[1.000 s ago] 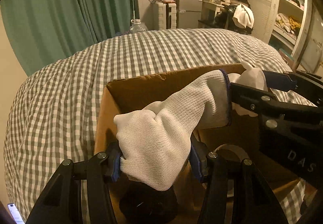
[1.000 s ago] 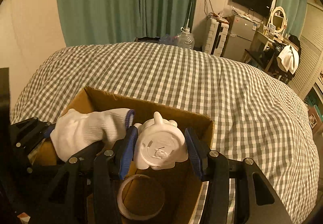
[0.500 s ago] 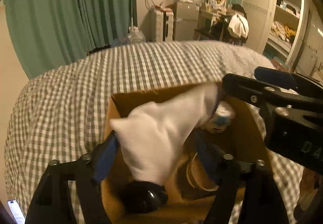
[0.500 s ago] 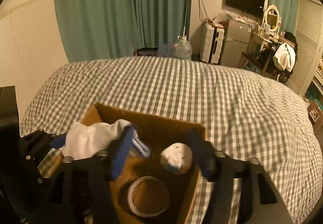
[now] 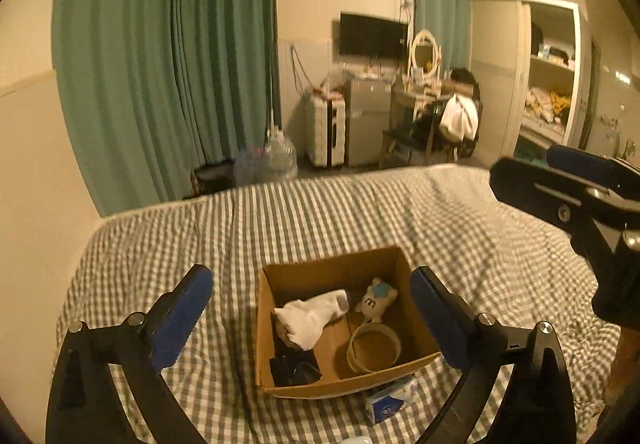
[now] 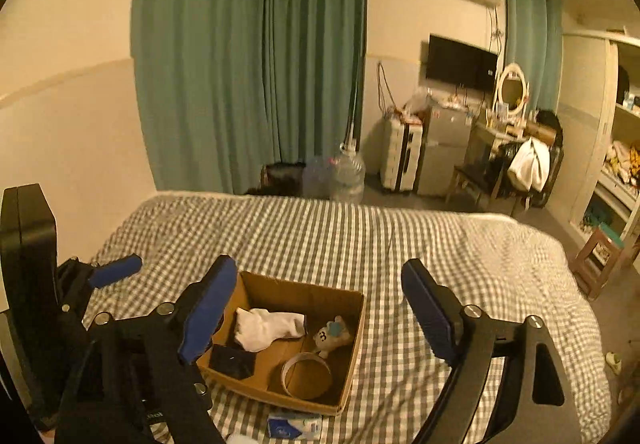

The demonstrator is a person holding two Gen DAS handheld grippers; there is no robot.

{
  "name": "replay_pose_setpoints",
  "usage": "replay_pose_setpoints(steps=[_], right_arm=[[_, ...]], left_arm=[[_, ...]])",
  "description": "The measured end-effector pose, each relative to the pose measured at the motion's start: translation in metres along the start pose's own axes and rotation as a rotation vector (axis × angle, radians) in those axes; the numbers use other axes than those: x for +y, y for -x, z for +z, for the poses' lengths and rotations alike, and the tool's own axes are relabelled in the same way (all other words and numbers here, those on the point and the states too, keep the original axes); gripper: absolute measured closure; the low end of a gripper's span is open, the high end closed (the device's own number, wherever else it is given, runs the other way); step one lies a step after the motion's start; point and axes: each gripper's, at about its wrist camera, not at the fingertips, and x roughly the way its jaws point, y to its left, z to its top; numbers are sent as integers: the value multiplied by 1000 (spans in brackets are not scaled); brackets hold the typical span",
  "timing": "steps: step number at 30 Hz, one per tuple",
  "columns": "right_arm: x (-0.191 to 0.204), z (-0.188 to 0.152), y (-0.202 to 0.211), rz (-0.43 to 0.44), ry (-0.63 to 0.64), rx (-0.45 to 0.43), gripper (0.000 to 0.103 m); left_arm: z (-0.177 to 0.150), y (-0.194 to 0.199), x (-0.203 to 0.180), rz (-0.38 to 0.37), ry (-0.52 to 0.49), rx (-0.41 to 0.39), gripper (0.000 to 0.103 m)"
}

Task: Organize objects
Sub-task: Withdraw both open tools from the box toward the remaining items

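Note:
An open cardboard box (image 5: 418,328) (image 6: 356,328) sits on the checked bed. Inside lie a white glove (image 5: 310,318) (image 6: 266,326), a small white toy figure (image 5: 376,302) (image 6: 332,336), a tape roll (image 5: 374,348) (image 6: 306,374) and a black object (image 5: 294,366) (image 6: 232,362). My left gripper (image 5: 312,318) is open and empty, raised well above the box. My right gripper (image 6: 320,308) is open and empty, also high above the box. The right gripper shows at the right of the left wrist view (image 5: 560,188).
A small blue-and-white pack (image 5: 390,400) (image 6: 294,424) lies on the checked bedspread (image 5: 320,212) just in front of the box. Beyond the bed stand green curtains (image 6: 248,64), water bottles (image 6: 346,172), a suitcase and a cluttered desk. A wooden stool (image 6: 596,260) stands right of the bed.
Both grippers opened: the left let the glove fall into the box, the right let the toy figure fall in. Both then rose and pulled back from the box.

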Motion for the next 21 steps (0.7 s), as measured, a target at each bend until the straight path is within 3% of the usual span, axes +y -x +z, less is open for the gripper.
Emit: replay_pose_setpoints(steps=[5,12,21], right_arm=[[15,3,42,-2,19,-27,16],[33,-18,78,20,36,-28,15],[50,-73,80,34,40,35,15]], left_arm=[[0,42,8,34,-1,-50,0],[-25,81,24,72,-1,-64,0],[-79,92,41,141,53,-37,0]])
